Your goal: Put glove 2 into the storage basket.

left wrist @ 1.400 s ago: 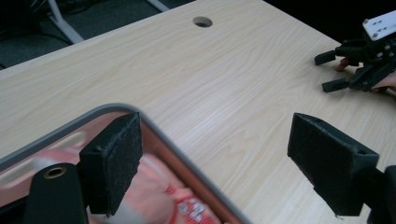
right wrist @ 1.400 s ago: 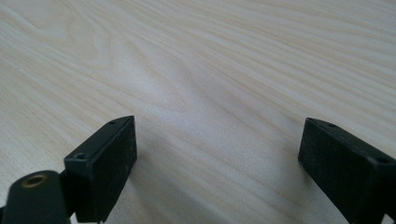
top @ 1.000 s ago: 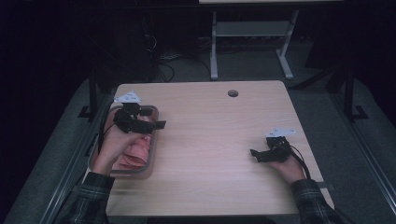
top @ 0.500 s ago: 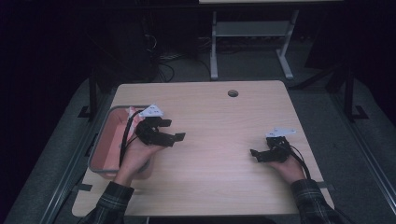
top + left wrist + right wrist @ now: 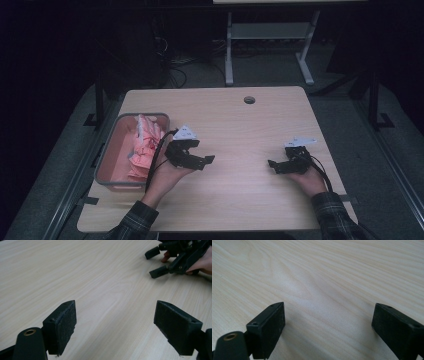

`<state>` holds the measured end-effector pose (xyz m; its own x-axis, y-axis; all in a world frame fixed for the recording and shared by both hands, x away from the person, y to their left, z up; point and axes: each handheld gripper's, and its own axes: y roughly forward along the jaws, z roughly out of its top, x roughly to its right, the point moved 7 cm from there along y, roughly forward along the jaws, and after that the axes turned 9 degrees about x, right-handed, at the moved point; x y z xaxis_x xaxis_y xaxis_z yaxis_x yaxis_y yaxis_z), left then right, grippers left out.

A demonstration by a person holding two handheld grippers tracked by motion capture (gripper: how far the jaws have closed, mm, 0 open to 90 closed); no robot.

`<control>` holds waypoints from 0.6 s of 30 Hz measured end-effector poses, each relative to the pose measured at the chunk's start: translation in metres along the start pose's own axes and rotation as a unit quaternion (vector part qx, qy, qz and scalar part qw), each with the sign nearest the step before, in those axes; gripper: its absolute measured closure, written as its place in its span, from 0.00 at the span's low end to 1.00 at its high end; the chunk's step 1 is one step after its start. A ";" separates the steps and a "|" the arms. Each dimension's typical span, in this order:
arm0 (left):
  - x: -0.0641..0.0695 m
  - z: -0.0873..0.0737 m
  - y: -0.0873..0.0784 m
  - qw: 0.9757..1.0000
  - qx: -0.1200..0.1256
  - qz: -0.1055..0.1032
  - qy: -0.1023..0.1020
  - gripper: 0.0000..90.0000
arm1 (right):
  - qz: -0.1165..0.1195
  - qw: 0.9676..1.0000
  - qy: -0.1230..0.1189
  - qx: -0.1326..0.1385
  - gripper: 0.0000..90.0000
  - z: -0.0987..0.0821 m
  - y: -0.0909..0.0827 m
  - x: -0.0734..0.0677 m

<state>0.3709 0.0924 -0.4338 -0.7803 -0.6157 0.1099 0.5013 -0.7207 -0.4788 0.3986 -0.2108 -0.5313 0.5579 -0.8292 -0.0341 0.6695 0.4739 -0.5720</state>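
A pink bin with a grey rim [image 5: 102,165] stands at the table's left edge and holds crumpled pink cloth [image 5: 145,145]. Just right of the bin, my left gripper [image 5: 204,162] hovers low over bare wood, pointing right. Its jaws are wide apart with nothing between them, as the left gripper view [image 5: 115,325] confirms. My right gripper [image 5: 274,166] rests near the right side of the table and points left. It is open and empty [image 5: 327,327]. In the left gripper view the right gripper [image 5: 172,260] shows far off, held by a hand.
The light wooden table [image 5: 240,130] has a round cable hole [image 5: 249,100] near its far edge. Behind the table stand white frame legs [image 5: 229,55] and loose cables [image 5: 175,65] on a dark floor.
My left gripper has moved right, from over the pink bin out above the bare table. The cloth in the bin is now uncovered. The right gripper has stayed put.
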 end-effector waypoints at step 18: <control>0.023 -0.043 0.042 0.999 -0.026 -0.020 0.028 0.19 | 0.000 1.000 0.000 0.000 0.12 0.000 0.000 0.000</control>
<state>0.3580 0.0623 -0.4887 -0.8194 -0.5675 0.0811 0.4508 -0.7253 -0.5204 0.3986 -0.2108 -0.5313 0.5578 -0.8293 -0.0339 0.6698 0.4739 -0.5716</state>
